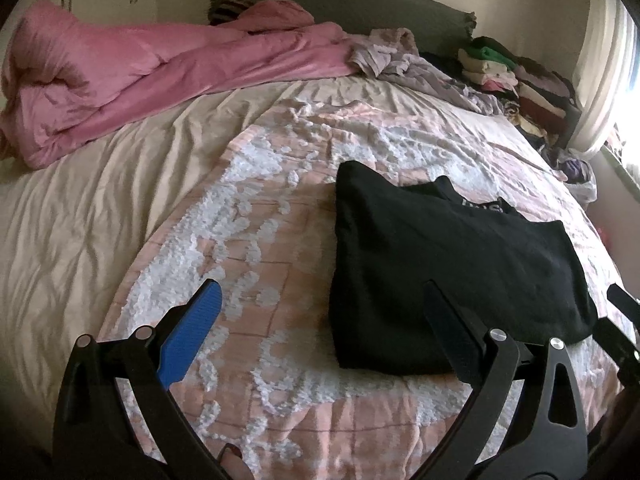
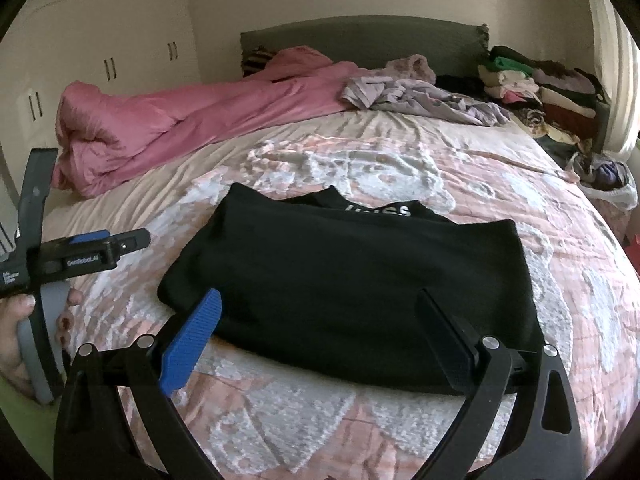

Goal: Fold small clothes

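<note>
Black knit, already doubled over, is what the left wrist view shows: one black garment [image 1: 448, 268] lying on the pink-and-white bedspread [image 1: 260, 248], right of centre; the left tool [image 1: 324, 312] hangs above the bed with its jaws wide and nothing between them, the blue pad over bare bedspread, the dark finger over the garment's near part. One pink duvet [image 1: 132, 80] is heaped at the far left, one loose lilac garment [image 1: 404, 60] lies near the headboard, and one stack of folded clothes [image 1: 516, 80] sits at the far right (too small to count piece by piece). The risk I judge from here: with only one finger over the cloth, a closing pinch could catch just the top layer and drag the fold open.

From the right wrist view, the same single black garment [image 2: 352, 288] lies straight ahead, white lettering peeking at its far edge; the right tool [image 2: 320, 324] is spread wide and empty, both fingers low over the near hem. The left tool [image 2: 80, 256] appears at the left edge, held by a hand [image 2: 24, 320]; two tools in all. Here a grab might snag the tufted bedspread along with the hem, or skew the edges out of line.
</note>
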`<act>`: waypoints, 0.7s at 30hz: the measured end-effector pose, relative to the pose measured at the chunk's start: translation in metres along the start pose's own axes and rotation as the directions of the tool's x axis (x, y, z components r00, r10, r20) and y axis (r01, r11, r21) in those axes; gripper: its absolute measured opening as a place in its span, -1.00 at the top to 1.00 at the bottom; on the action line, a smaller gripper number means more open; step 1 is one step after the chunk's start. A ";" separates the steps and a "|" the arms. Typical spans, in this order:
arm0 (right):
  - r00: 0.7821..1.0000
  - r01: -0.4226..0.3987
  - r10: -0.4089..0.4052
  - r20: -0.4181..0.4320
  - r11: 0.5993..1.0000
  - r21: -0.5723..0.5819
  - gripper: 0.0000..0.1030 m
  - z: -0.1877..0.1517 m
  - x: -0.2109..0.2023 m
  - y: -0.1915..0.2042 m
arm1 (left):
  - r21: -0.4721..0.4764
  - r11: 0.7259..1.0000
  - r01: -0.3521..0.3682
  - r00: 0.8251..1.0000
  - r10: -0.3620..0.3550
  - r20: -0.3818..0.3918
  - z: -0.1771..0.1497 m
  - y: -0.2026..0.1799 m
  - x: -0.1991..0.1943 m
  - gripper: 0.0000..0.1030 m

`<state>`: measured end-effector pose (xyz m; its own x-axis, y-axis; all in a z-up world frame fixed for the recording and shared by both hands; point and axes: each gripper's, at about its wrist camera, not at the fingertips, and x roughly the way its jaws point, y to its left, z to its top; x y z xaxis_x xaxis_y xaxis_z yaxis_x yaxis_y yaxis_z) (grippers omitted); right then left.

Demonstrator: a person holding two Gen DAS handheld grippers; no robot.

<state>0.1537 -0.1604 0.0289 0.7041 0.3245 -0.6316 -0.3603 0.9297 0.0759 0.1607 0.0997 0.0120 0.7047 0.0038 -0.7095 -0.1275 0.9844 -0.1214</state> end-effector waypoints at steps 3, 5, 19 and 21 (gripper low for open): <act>1.000 -0.012 0.012 0.002 1.000 -0.023 -0.88 0.002 0.003 0.010 | -0.017 1.000 -0.002 1.000 0.002 0.006 0.002 0.007 0.000 -0.81; 1.000 -0.018 0.019 0.001 0.999 -0.036 -0.88 0.003 0.004 0.017 | -0.022 1.000 -0.013 1.000 0.013 0.011 0.003 0.010 -0.001 -0.81; 0.998 -0.063 0.059 -0.033 0.990 -0.127 -0.88 0.003 0.033 0.063 | -0.070 0.997 -0.037 0.999 0.038 0.012 0.007 0.032 0.003 -0.81; 0.997 -0.066 0.061 -0.043 0.988 -0.142 -0.88 0.002 0.039 0.070 | -0.073 0.997 -0.040 0.999 0.041 0.008 0.007 0.034 0.004 -0.81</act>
<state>0.1573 -0.0820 0.0110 0.6537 0.3725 -0.6588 -0.4897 0.8719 0.0071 0.1641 0.1347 0.0093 0.7049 0.0453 -0.7079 -0.2059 0.9681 -0.1430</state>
